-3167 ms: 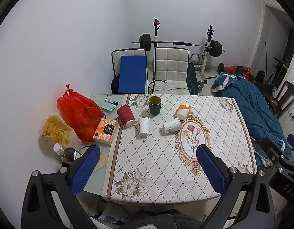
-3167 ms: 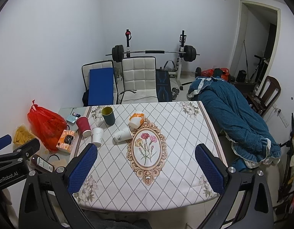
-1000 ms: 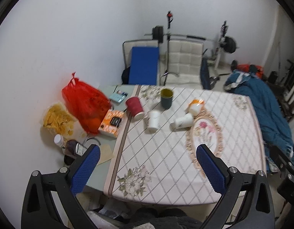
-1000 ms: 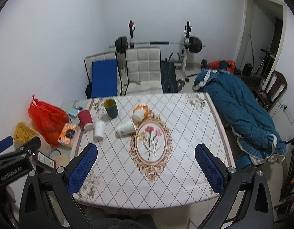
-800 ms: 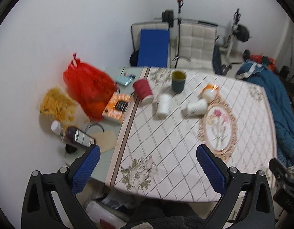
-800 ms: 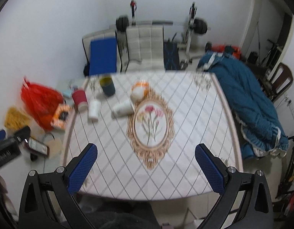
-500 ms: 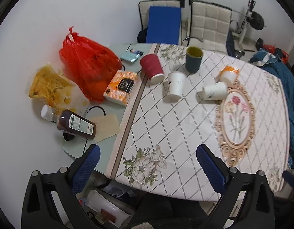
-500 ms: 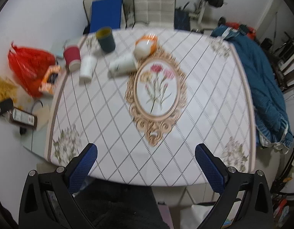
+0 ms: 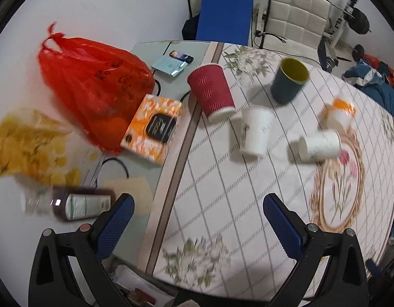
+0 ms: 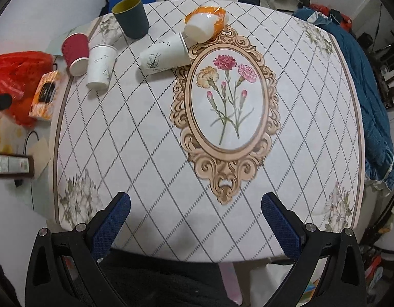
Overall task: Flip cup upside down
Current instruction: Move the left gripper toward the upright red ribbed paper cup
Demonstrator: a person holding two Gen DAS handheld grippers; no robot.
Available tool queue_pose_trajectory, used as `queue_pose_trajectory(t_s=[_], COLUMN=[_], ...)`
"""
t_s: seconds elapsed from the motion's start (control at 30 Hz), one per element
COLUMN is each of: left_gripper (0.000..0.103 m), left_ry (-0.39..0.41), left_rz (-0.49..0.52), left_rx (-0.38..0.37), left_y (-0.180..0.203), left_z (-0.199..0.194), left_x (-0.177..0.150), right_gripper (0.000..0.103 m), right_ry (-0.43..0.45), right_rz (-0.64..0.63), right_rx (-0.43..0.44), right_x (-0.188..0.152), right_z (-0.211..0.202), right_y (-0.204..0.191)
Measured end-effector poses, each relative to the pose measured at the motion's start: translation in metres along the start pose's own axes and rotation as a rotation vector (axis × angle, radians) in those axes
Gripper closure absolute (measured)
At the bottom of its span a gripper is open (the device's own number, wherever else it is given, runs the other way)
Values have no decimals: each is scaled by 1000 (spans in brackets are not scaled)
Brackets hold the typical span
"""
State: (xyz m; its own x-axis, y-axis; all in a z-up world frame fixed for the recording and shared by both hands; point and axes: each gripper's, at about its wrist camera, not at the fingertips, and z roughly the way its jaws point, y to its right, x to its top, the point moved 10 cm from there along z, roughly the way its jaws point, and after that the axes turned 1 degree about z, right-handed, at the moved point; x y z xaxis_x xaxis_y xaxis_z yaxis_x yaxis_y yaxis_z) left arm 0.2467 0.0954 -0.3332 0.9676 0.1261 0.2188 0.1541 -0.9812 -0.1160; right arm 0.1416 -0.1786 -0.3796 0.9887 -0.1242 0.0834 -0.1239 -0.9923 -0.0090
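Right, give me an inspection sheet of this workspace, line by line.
Surface: table under a diamond-pattern cloth with a floral oval.
Job's things: dark green cup mouth up; red cup and white cup mouth down; printed white cup and orange-sleeved cup on their sides.
Clutter: red bag, tissue box, yellow bag, bottle, lying flat.
Grippers: left gripper and right gripper open, holding nothing.
Cables: black cable beside the cloth.
Surroundings: chairs, blue blanket.
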Motion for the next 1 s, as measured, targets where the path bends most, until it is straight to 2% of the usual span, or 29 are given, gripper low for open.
queue_pose_trajectory(t_s=[0.17, 0.43, 0.83, 1.0], left_gripper=[0, 0, 2, 3], left_ry=[-27, -108, -247, -277], left_rz=[-23, -6, -30, 6], left_rx=[3, 3, -56, -33], left_y=[-13, -14, -2, 4], left_z=[35, 93, 165, 191], left_x=[54, 111, 153, 161], right_gripper=[0, 0, 0, 0], right_ry=[-21, -66, -97, -104], right_rz=[31, 71, 73, 77], right_rx=[-21, -38, -46, -47], right_x=[35, 94, 149, 156], right_z=[19, 61, 90, 94], right_y=[-9, -27, -47, -48])
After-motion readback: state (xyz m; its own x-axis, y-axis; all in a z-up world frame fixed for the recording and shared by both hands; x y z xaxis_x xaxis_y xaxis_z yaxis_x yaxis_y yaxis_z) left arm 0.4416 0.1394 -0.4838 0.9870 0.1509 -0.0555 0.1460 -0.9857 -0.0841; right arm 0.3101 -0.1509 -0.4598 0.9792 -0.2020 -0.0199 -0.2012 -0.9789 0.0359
